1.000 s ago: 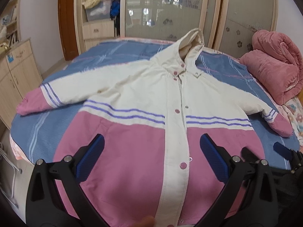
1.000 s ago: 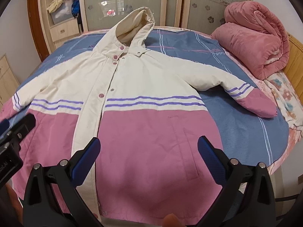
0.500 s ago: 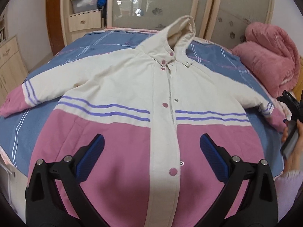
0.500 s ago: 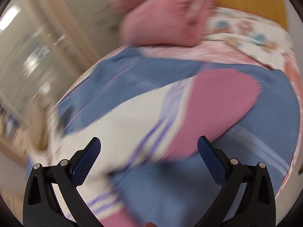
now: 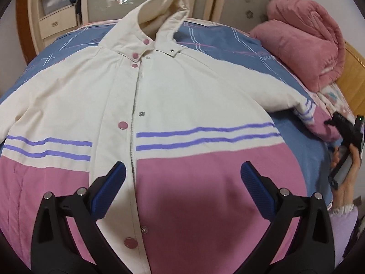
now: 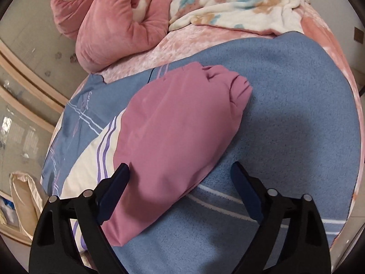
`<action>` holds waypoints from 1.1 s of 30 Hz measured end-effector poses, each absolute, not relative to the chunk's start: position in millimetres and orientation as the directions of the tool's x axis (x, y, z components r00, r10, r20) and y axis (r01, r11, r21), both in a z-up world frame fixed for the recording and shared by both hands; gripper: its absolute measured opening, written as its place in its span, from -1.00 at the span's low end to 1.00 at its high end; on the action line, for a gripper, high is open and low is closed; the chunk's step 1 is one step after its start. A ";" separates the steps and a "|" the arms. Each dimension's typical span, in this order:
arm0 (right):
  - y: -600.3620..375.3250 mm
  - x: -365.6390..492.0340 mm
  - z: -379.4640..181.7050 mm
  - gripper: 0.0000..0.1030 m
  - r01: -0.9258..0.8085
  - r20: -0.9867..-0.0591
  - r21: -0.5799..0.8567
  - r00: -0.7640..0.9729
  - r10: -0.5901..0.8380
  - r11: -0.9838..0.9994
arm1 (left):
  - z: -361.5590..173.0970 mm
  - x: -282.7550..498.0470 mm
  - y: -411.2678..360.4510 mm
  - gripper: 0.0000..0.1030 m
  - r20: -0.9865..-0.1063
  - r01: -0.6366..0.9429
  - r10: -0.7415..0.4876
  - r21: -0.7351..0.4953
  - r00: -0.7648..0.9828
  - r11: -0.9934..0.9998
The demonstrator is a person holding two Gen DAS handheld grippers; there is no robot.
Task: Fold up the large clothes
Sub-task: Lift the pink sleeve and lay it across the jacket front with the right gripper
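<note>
Black forked arms with silver screws and ribbed blue pads are seen on the left tongs [image 5: 182,178] and right tongs [image 6: 180,178]; a lilac sleeve [image 5: 342,226] with pale ribbed cuff is worn.

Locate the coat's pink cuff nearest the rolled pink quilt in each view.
Left wrist: pink cuff at far right edge, beside the right tool.
Right wrist: pink cuff fills the centre, its lower part between the closing jaws.
Shared landmark: rolled pink quilt.
</note>
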State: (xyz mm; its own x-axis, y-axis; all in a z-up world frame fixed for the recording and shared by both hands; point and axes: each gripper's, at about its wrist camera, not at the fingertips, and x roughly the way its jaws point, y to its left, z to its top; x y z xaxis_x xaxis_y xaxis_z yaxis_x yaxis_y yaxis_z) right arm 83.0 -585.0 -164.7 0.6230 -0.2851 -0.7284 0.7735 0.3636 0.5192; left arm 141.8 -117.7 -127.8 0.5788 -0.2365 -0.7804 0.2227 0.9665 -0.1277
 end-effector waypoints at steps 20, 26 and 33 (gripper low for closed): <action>-575.4 88.1 -136.6 -0.79 0.480 -0.414 0.769 0.877 -0.243 0.422 | -136.5 139.9 -65.1 0.96 -0.790 0.113 -0.250 -0.226 0.560 0.968; -449.4 121.6 -45.3 -0.79 0.059 -0.205 0.693 0.972 0.118 0.719 | -131.1 130.3 -41.0 0.96 -0.780 0.057 -0.200 -0.208 0.593 0.977; -211.4 160.3 -39.8 -0.78 -0.540 -0.356 0.498 0.587 0.727 0.679 | -122.8 117.3 6.2 0.96 -0.769 -0.080 -0.093 -0.184 0.632 0.980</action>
State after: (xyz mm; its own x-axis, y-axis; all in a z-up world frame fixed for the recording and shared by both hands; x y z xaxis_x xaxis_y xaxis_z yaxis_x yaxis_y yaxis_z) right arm 160.3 -211.4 -39.8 0.5870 0.7273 -0.3555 -0.5398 0.6789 0.4977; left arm 117.3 6.2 -122.8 0.6322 -0.0928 -0.7692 -0.0801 0.9796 -0.1841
